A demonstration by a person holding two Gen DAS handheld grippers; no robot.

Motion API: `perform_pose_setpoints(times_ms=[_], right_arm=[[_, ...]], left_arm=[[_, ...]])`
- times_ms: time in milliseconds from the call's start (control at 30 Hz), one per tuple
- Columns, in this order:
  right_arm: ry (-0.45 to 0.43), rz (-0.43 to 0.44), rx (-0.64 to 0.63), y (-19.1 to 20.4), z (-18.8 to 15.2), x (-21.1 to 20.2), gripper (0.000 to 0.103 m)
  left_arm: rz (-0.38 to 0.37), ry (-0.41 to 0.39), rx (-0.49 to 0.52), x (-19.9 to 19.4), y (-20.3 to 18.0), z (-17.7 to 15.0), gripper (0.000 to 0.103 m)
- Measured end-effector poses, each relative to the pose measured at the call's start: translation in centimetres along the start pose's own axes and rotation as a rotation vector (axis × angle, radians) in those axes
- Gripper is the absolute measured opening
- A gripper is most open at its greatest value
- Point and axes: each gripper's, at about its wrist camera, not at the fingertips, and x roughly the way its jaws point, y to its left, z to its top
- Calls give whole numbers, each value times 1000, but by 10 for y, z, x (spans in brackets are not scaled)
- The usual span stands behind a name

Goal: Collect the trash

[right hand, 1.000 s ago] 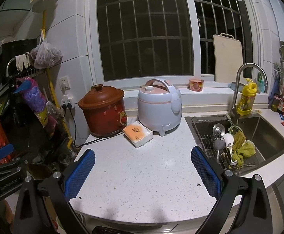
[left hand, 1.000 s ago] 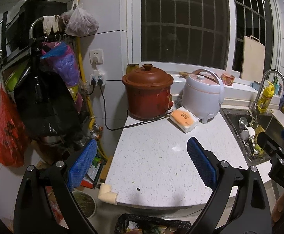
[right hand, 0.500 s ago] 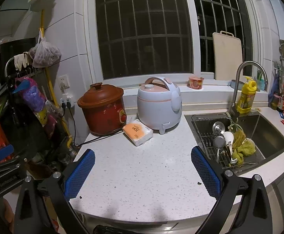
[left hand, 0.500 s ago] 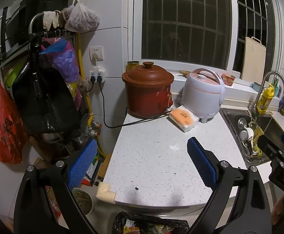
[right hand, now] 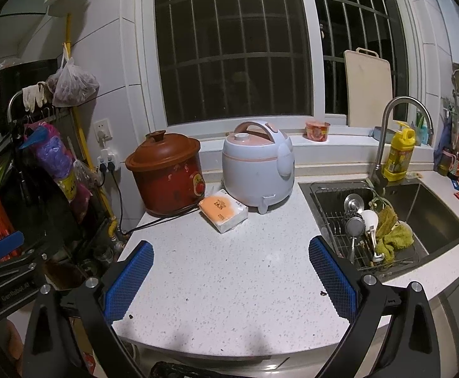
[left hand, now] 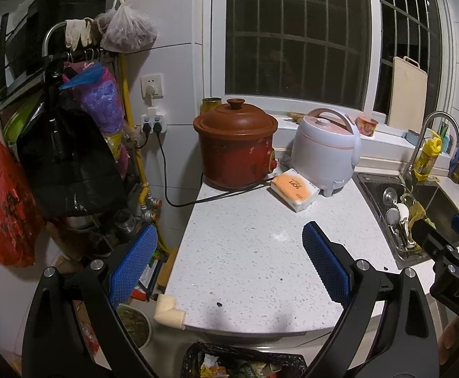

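Far left: rack hung with plastic bags, a red bag lowest, a black bag beside it. Left gripper held over the counter's left front edge, jaws spread wide, nothing between the blue pads. Directly below it, at the counter's foot, a black-lined trash bin with crumpled scraps visible inside. White speckled countertop mostly bare; a few dark crumbs near the front edge. At the back, a brown clay pot with lid on, cord trailing left to the wall socket. Just beside it, an orange tissue pack, touching or nearly touching the white rice cooker. Right gripper hovers above the counter front, jaws likewise released and empty. Far right: sink with dish rack, utensils and a green cloth; yellow bottle by the faucet.
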Motion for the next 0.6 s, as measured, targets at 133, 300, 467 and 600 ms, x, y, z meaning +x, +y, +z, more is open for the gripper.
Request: perform_pose_setpoints(times_ms=[133,300,467,600], right_arm=[[5,5,0,1,-1,0,98],[9,6,3,1,-2,0,98],[11,5,7,-1,-2,0,98],[11,4,6,-1,-2,0,98]], left_arm=[[-3,1,-1,0,-1,0,91],[-3,-2,12,0,-4,-1,91],[-16,2,14,0,-5,-1,91],[-19,9,11,1,-5,0,91]])
